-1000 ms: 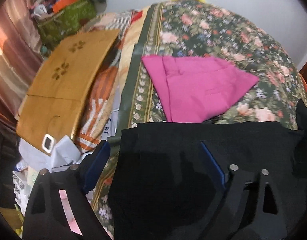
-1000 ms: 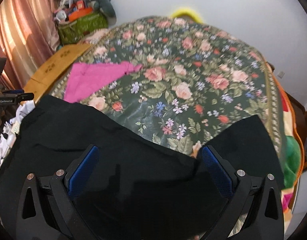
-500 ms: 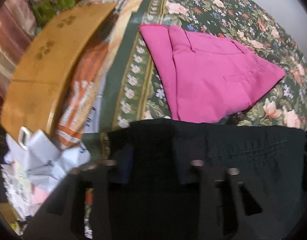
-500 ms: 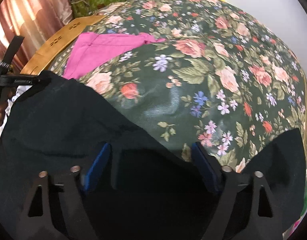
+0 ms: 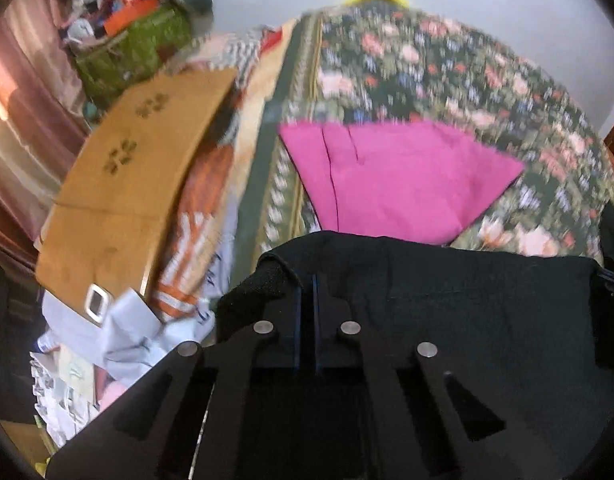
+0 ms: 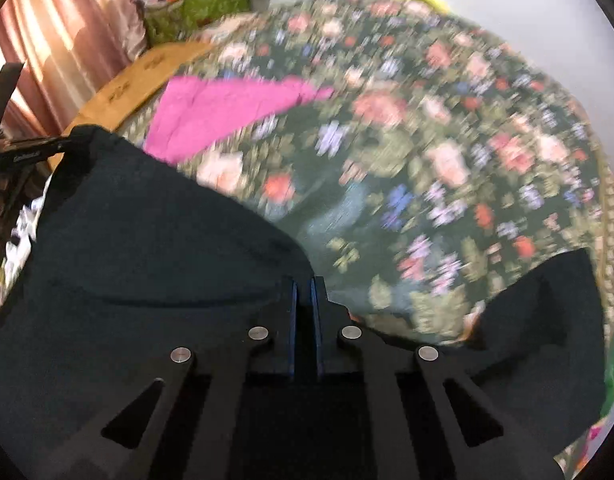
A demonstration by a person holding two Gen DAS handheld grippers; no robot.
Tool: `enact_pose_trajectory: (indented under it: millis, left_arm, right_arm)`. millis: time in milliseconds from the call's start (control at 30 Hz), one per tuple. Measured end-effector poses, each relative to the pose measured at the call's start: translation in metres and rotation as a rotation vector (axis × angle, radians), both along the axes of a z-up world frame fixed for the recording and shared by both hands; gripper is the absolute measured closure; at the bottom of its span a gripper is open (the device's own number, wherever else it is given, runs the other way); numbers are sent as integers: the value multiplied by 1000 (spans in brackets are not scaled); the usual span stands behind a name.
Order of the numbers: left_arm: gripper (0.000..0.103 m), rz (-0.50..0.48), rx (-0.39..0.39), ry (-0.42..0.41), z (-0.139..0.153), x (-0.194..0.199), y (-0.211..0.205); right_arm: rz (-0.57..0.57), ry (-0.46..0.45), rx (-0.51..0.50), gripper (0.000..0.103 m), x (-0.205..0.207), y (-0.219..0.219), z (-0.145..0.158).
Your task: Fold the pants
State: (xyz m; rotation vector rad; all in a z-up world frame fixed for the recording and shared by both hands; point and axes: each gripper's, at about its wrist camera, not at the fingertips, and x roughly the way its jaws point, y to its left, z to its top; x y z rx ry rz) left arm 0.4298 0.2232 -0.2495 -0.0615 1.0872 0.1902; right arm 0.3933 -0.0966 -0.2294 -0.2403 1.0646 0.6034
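Left gripper (image 5: 305, 280) pinching black pants (image 5: 447, 300), right gripper (image 6: 305, 282) likewise

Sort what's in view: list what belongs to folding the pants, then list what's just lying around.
Job:
black pants
left gripper, shut on the pants' edge
right gripper, shut on the pants' edge

Lying about:
pink garment
floral bedspread
wooden board
green bag
curtain
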Motion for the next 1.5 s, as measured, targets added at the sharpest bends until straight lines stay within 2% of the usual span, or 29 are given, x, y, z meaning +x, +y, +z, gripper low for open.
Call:
enact_pose_trajectory:
  millis: [167, 300, 433, 600, 867, 1100, 1367, 1500]
  left_arm:
    - [100, 1, -19, -83, 45, -12, 1]
    - [100, -17, -10, -130, 69, -32, -6]
    - [100, -33, 9, -149, 85, -64, -12]
    - [100, -28, 7, -170, 89, -107, -13]
    - [100, -17, 13, -176, 83, -179, -11]
    - [100, 24, -20, -168, 67, -228, -7]
    - [100, 89, -95, -81, 21, -270, 7]
    - [102, 111, -91, -16, -8, -284, 7]
  right_arm:
    - [-41, -86, 62, 98, -9, -17, 49]
    - [-41, -137, 80, 98, -31, -21, 75]
    - [-29, -162, 85, 98, -63, -25, 91]
    - [-16, -158, 96, 98, -105, -34, 95]
    - [14, -161, 85, 98, -169, -36, 90]
    - [30, -136, 97, 98, -210, -35, 78]
    - [50, -87, 86, 98, -246, -30, 52]
    - [45, -76, 80, 98, -256, -30, 41]
